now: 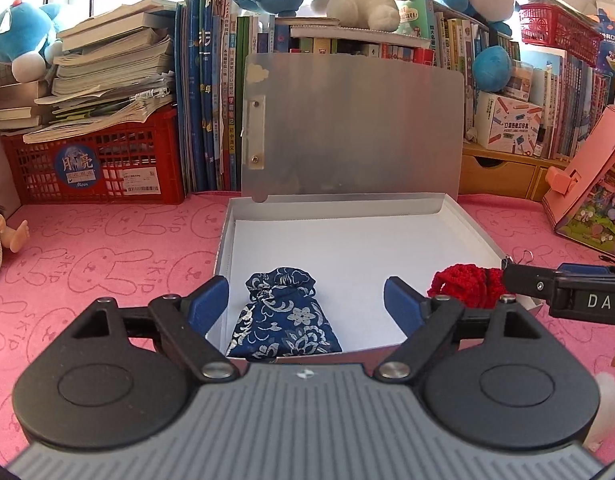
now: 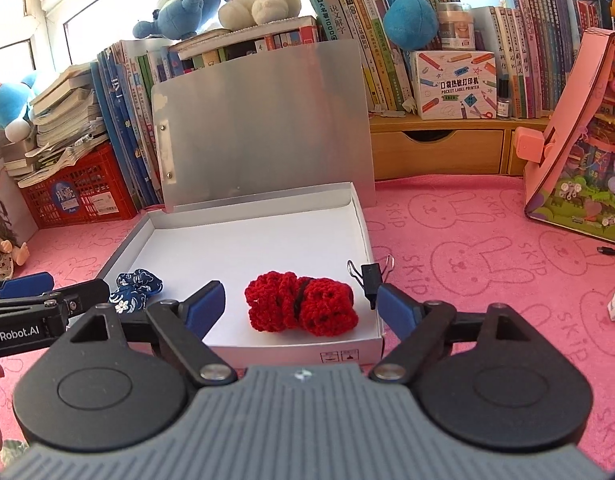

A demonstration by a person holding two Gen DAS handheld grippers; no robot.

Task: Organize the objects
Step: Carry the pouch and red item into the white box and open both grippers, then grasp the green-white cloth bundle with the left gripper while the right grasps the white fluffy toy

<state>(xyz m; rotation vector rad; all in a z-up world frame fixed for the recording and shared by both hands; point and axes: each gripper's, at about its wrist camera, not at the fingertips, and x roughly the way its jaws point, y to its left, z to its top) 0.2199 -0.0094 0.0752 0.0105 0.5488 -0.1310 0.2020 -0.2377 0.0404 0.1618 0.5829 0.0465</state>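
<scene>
Box (image 2: pixel 359 220), white and shallow, sat on the pink bunny-print cloth (image 2: pixel 467 248) with its silvery lid (image 2: pixel 263 128) propped upright against the row of books (image 1: pixel 211 92) behind. Inside it lay two soft things: a blue floral pouch (image 1: pixel 281 316) near the front left corner, and a red crocheted piece (image 2: pixel 301 304) toward the front right. A black binder clip (image 2: pixel 371 276) was at the right wall near the red piece; whether it gripped the rim or merely leaned there could not be told. The left gripper (image 1: pixel 307 296) hung spread wide around the pouch, jaws apart and touching nothing; the right gripper (image 2: pixel 299 304) hung likewise wide about the red piece, empty. Judging by this, both items were already in the box and closing was probably left. The risks seemed plain: the lid stood nearly vertical, so a nudge from either tool could drop it onto the fingers, and the clip could foul the lid's closing edge. The two grippers were close together over the front edge and might knock each other when drawing back. Open room lay toward the viewer and right across the cloth; the back was crowded with books and the red crate (image 1: pixel 95 168).
</scene>
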